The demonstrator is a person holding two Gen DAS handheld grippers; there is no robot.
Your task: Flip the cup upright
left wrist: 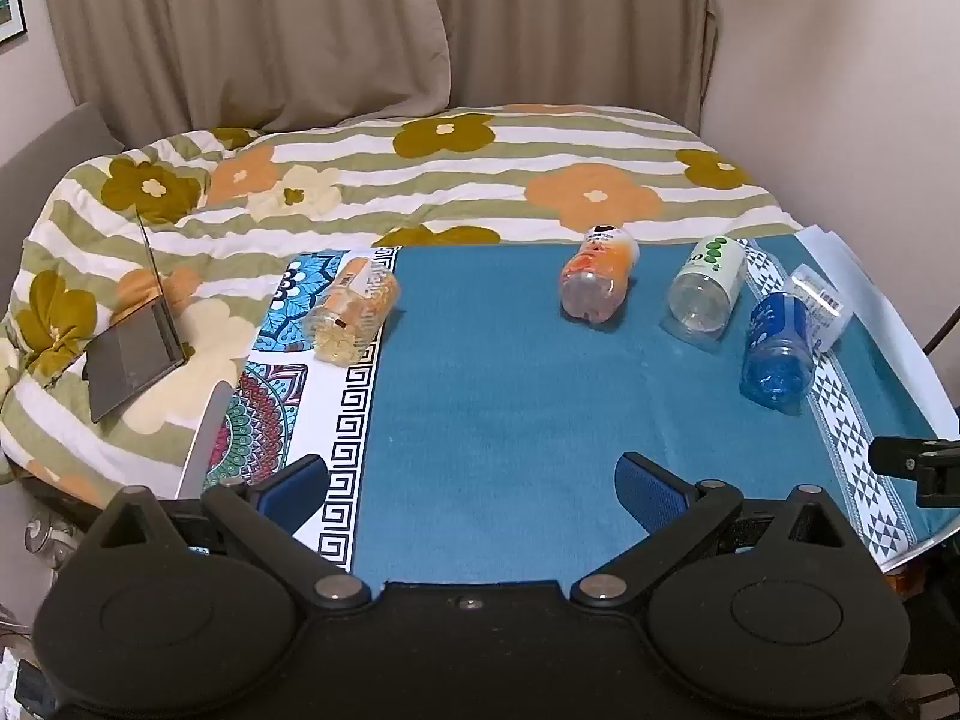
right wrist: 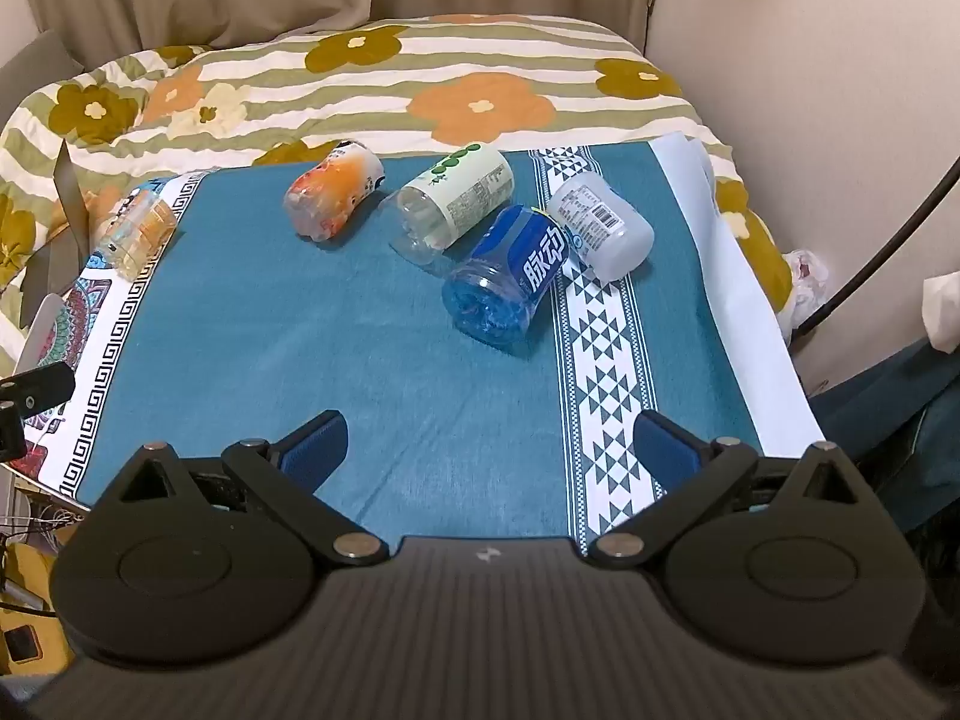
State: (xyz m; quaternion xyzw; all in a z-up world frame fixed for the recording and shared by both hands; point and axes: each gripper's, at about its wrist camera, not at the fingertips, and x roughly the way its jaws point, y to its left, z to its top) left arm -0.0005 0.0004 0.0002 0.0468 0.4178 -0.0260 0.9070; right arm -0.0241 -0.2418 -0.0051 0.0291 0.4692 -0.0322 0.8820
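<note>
Several cut-bottle cups lie on their sides on a blue cloth [left wrist: 480, 408] [right wrist: 336, 324]. A yellow-orange one [left wrist: 353, 312] [right wrist: 139, 227] is at the left edge. An orange one [left wrist: 598, 282] [right wrist: 333, 198] and a green-and-white one [left wrist: 708, 287] [right wrist: 453, 204] lie in the middle. A blue one [left wrist: 777, 345] [right wrist: 507, 273] rests against a frosted white one [left wrist: 822, 303] [right wrist: 603, 227] at the right. My left gripper [left wrist: 474, 480] is open over the near cloth, holding nothing. My right gripper [right wrist: 489, 441] is also open and empty, well short of the blue cup.
A flowered striped quilt [left wrist: 420, 180] [right wrist: 372, 84] covers the bed behind the table. An open laptop [left wrist: 138, 348] lies on it at the left. Curtains and a wall [left wrist: 840, 90] close the back and right. A dark cable [right wrist: 888, 228] hangs at the right.
</note>
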